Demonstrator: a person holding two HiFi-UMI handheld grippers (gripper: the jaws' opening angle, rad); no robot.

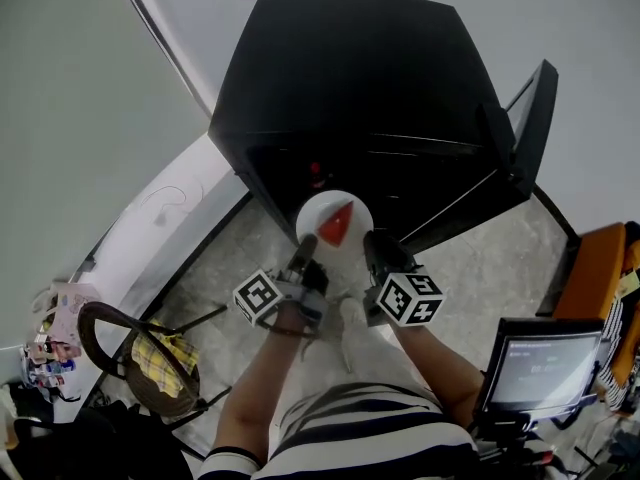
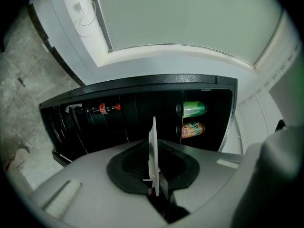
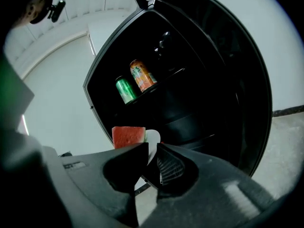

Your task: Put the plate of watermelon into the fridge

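A white plate (image 1: 318, 212) carrying a red watermelon wedge (image 1: 337, 224) hangs just in front of the open black fridge (image 1: 350, 78). My left gripper (image 1: 302, 252) is shut on its near left rim. In the left gripper view the plate (image 2: 153, 146) stands edge-on between the jaws of that gripper (image 2: 155, 177). My right gripper (image 1: 376, 244) holds the near right rim. The right gripper view shows the plate (image 3: 153, 137) pinched between the narrow jaws of that gripper (image 3: 151, 155), with the watermelon (image 3: 128, 136) just behind the left jaw.
The fridge door (image 1: 530, 118) stands open to the right. Inside are a green can (image 3: 125, 90), an orange can (image 3: 142, 75) and a cola bottle (image 2: 107, 108). A chair with a yellow checked cloth (image 1: 160, 363) stands at the left, a screen (image 1: 540, 363) at the right.
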